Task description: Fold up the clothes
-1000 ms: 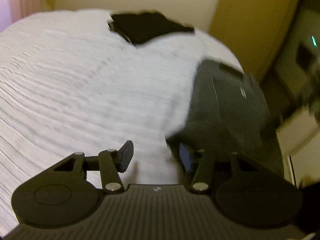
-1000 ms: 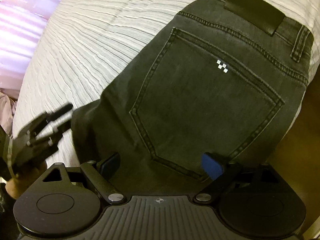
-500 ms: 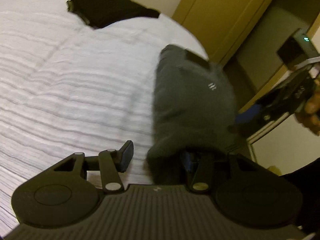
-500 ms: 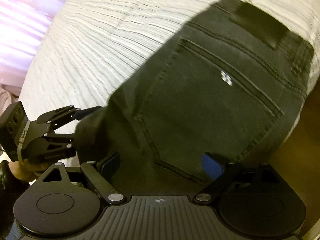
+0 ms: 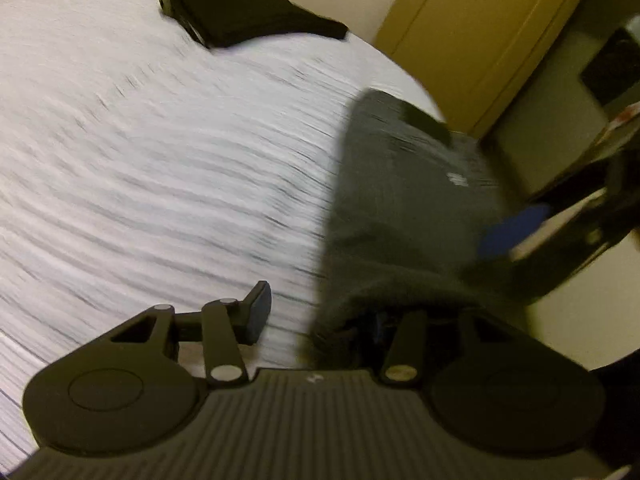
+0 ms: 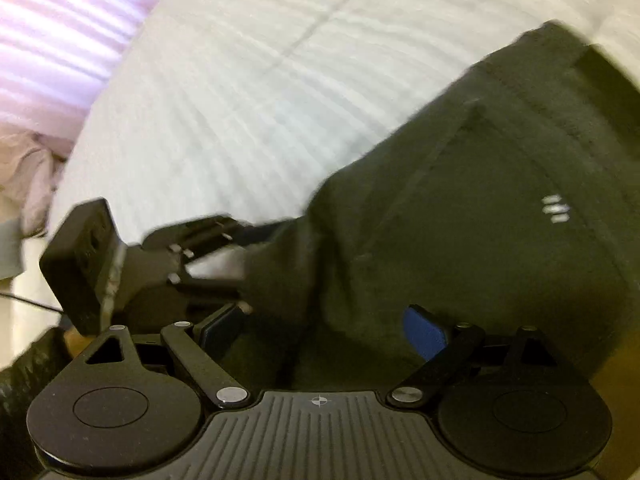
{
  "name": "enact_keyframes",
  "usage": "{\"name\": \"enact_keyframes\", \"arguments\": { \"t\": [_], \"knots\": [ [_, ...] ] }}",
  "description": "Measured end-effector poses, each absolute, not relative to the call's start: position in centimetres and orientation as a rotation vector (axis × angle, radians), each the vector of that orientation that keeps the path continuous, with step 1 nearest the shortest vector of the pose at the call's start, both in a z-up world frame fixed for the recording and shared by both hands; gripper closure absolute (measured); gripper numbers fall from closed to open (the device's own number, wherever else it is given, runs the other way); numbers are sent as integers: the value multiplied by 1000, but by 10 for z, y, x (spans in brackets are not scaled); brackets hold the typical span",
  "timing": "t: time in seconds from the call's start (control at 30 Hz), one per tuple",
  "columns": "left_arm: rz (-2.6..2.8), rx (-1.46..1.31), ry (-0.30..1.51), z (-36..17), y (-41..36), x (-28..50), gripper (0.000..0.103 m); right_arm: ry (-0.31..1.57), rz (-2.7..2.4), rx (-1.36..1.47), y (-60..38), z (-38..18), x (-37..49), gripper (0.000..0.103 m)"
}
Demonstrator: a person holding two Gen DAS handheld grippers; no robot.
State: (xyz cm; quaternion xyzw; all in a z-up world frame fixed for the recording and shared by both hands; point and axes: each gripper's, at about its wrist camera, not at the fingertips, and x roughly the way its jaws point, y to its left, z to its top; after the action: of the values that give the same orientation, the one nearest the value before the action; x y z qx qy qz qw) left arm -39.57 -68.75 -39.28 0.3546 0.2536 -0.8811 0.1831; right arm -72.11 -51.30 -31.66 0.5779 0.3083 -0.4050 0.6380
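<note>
Dark grey jeans (image 5: 400, 200) lie folded at the right edge of the white striped bed (image 5: 160, 160), back pocket up (image 6: 500, 220). My left gripper (image 5: 320, 316) is open at the jeans' near left corner; its right finger is hidden under the cloth, its left finger (image 5: 256, 312) is over the bedding. It also shows in the right wrist view (image 6: 240, 256), fingers against the jeans' edge. My right gripper (image 6: 324, 328) is open, fingers spread at the jeans' near edge. Its blue pad shows in the left wrist view (image 5: 512, 228).
A folded black garment (image 5: 248, 16) lies at the far side of the bed. A yellow-brown wardrobe door (image 5: 480, 40) stands beyond the bed's right edge. Pink curtains (image 6: 60, 40) hang at the left in the right wrist view.
My left gripper has moved in to the jeans' near left corner, its right finger now under the cloth. The right gripper has shifted left along the near edge. Both views are motion-blurred.
</note>
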Motion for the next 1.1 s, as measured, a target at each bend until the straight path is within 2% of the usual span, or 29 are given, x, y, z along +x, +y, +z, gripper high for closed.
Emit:
{"name": "enact_keyframes", "arguments": {
  "t": [0.03,0.17,0.2,0.23,0.3,0.4,0.53,0.6,0.67,0.7,0.87,0.93,1.1],
  "knots": [
    [-2486,974,743,-391,-695,-388,49,703,-954,1316,-511,-315,-728,12],
    [-2504,1001,650,-384,-696,-385,48,671,-1060,1388,-505,-321,-758,12],
    [-2524,1041,545,-380,-691,-390,48,674,-1077,1399,-504,-325,-763,12],
    [-2550,1109,367,-375,-681,-400,48,684,-1084,1406,-503,-328,-765,12],
    [-2594,1170,251,-370,-683,-405,47,718,-1053,1422,-503,-339,-763,12],
    [-2654,1254,96,-363,-687,-412,37,766,-1008,1431,-500,-355,-757,12],
    [-2600,1177,520,-383,-718,-376,36,710,-987,1450,-499,-365,-767,12],
    [-2488,1129,654,-389,-727,-353,40,681,-981,1463,-497,-365,-778,12],
    [-2304,1067,726,-391,-737,-319,58,654,-989,1481,-493,-365,-790,12],
    [-2202,1038,766,-391,-745,-300,60,645,-997,1489,-491,-366,-796,12],
    [-2075,965,777,-356,-732,-253,56,617,-1048,1516,-482,-370,-816,12],
    [-2120,953,796,-343,-712,-262,52,624,-1047,1513,-483,-368,-814,12],
    [-2193,1031,834,-342,-655,-296,52,638,-1024,1514,-487,-368,-814,12]
  ]
}}
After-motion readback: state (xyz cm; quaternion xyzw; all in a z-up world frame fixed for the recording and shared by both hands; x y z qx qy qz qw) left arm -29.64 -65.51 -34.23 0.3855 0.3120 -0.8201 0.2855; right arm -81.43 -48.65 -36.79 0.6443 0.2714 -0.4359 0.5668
